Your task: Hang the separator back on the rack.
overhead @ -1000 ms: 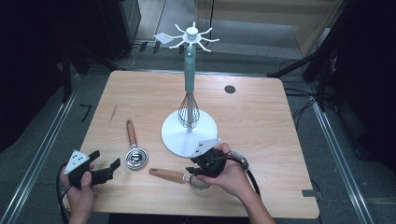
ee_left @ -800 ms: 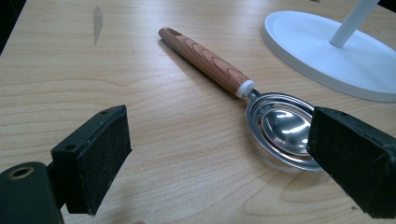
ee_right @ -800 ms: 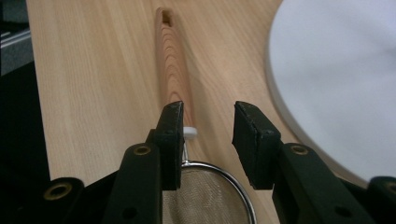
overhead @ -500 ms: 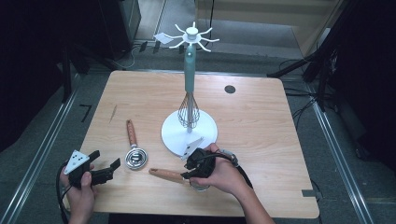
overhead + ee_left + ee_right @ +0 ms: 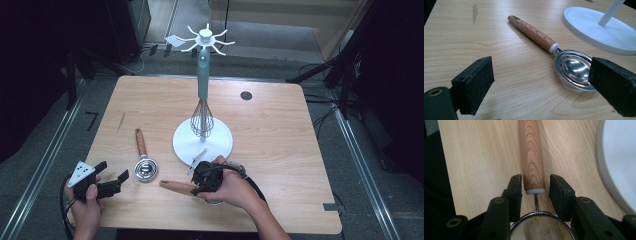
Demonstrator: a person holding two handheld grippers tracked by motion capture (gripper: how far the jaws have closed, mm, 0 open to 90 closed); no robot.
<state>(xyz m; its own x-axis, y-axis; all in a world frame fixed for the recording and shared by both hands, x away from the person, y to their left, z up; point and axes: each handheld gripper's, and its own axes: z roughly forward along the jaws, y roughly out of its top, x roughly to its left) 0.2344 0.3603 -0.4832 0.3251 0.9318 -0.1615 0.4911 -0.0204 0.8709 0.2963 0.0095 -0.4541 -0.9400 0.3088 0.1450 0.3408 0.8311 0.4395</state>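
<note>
Since earlier frame, right gripper (image 5: pixel 535 186) shifted along strainer (image 5: pixel 534 157) handle; we note fingers straddling it, unclamped, aligning grasp. Left gripper (image 5: pixel 541 82) fingers apart beside stand (image 5: pixel 202 142).

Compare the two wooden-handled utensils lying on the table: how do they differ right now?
The strainer has a mesh bowl; the separator spoon has a solid polished cup inside a ring. The strainer's handle lies between the right gripper's jaws with small gaps; the spoon lies ahead of the open left gripper, untouched. Both have brown wood-grain handles with white collars.
</note>
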